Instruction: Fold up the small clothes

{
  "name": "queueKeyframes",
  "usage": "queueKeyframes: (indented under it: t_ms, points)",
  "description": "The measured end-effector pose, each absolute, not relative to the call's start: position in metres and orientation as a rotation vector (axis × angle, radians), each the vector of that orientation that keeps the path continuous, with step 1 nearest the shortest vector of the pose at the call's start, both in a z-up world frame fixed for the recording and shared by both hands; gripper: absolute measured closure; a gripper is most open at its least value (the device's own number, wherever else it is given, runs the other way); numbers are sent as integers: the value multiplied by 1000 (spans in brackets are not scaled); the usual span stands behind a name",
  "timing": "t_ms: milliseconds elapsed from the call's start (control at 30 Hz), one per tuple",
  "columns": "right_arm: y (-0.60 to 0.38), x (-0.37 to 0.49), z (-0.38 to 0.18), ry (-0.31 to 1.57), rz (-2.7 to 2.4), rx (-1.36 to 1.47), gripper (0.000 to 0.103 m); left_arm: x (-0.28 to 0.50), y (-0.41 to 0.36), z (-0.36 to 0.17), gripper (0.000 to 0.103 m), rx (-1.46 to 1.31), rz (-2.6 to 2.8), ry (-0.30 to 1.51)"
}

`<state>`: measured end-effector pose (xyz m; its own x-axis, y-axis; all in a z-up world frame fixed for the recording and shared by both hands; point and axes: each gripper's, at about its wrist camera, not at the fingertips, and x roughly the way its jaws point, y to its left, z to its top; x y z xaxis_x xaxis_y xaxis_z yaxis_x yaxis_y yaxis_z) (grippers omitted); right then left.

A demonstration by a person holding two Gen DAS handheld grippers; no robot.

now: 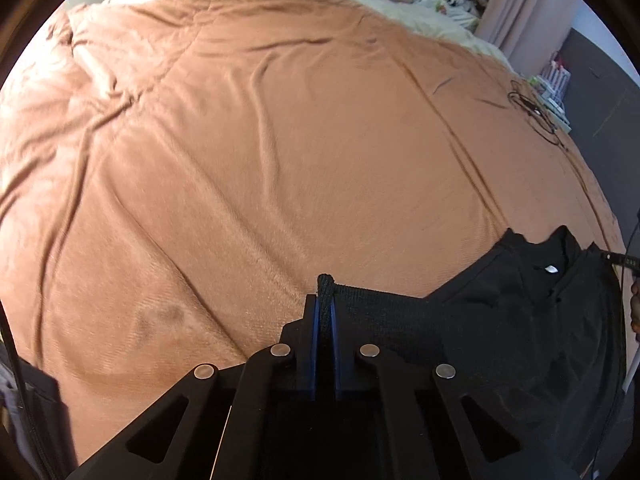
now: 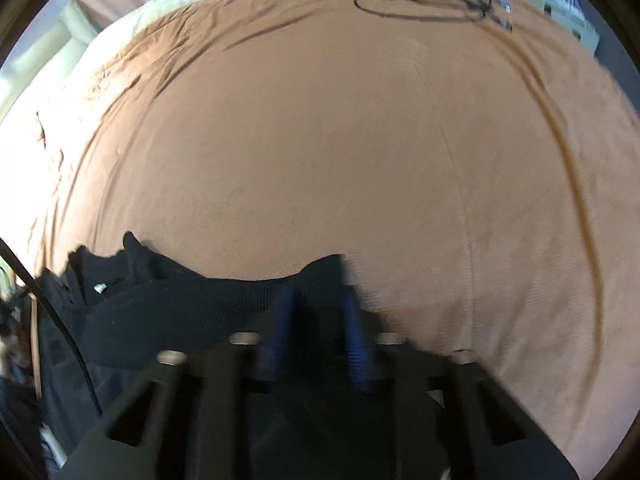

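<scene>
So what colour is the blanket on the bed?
Orange-brown blanket, plain, clearest in the right wrist view.
</scene>
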<state>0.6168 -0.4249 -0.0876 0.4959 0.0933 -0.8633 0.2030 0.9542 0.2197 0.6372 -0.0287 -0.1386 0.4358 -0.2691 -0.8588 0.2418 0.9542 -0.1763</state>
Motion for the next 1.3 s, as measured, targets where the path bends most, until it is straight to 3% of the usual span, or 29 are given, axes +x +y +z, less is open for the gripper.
queueKeyframes:
  t_ms: [400,867,900,933,1033,1100,1300]
  points:
    - [-422,564,-17,809,-115,239,99,623,-7,-89,99,-70,-305,935]
    - [-404,602,-80,909,-206,220,96,649,-27,-141,95,-12,-240,1045]
    - [-404,604,-83,917,-211,215,94,649,-29,-145,90,10,-221,1066]
    - [-404,605,-83,922,-222,204,86,648,-30,-146,82,20,-211,1075]
    - [-402,602,-74,898,-218,189,35,641,-27,-143,61,11,-221,1072]
    - [-396,593,-66,880,-210,186,32,632,-25,-135,51,1,-228,1058]
    - [-375,549,-37,854,-184,159,32,597,-20,-113,51,-47,-263,1046]
